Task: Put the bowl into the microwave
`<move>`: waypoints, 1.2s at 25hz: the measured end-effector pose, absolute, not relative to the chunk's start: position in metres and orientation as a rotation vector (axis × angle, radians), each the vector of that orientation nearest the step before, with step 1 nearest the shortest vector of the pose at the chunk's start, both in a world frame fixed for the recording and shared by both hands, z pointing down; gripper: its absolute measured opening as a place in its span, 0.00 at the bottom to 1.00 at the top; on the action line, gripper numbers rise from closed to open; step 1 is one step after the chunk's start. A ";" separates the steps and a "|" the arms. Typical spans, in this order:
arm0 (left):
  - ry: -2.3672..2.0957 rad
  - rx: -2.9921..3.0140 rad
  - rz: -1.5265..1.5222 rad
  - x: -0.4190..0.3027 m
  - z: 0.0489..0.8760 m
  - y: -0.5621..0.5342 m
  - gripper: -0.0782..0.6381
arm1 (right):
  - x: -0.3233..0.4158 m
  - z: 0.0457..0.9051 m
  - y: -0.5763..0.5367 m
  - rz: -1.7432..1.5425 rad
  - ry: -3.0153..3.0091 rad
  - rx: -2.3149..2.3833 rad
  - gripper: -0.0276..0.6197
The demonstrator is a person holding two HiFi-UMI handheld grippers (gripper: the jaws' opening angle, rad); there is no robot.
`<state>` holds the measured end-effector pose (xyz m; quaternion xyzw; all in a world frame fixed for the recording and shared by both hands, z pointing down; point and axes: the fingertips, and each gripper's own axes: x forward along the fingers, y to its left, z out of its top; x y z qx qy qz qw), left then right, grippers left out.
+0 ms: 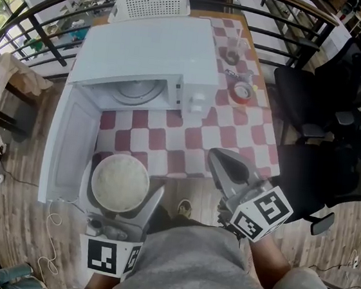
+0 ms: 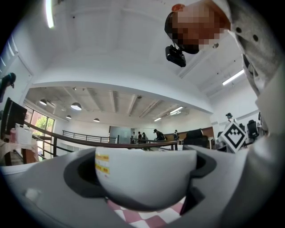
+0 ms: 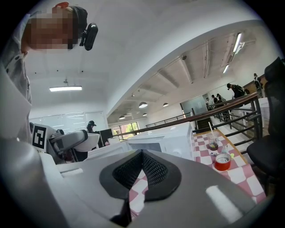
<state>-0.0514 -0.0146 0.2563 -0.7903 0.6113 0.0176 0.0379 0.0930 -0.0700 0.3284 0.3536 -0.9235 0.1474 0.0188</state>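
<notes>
A white bowl (image 1: 120, 182) is held over the table's near left edge, in front of the open microwave (image 1: 148, 59). My left gripper (image 1: 120, 198) is shut on the bowl, whose pale underside (image 2: 144, 176) fills the space between the jaws in the left gripper view. The microwave's door (image 1: 70, 142) hangs open to the left and its glass turntable (image 1: 137, 89) shows inside. My right gripper (image 1: 225, 165) is shut with nothing in it, hovering over the table's near right part; its closed pads (image 3: 141, 171) meet in the right gripper view.
The table has a red and white checkered cloth (image 1: 187, 141). A red tape roll (image 1: 241, 93) and a drink cup (image 1: 233, 54) stand right of the microwave. A white perforated basket (image 1: 151, 4) sits behind it. Black chairs (image 1: 329, 93) stand to the right.
</notes>
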 end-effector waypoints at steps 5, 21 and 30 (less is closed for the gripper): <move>1.889 -2.406 0.045 -0.054 0.254 -0.011 0.87 | 0.090 0.327 -0.068 0.450 -2.880 1.074 0.04; 1.893 -2.379 0.025 -0.046 0.248 -0.006 0.86 | 0.093 0.325 -0.066 0.461 -2.908 1.050 0.04; 1.888 -2.389 0.015 -0.043 0.250 -0.004 0.87 | 0.096 0.329 -0.065 0.471 -2.905 1.060 0.04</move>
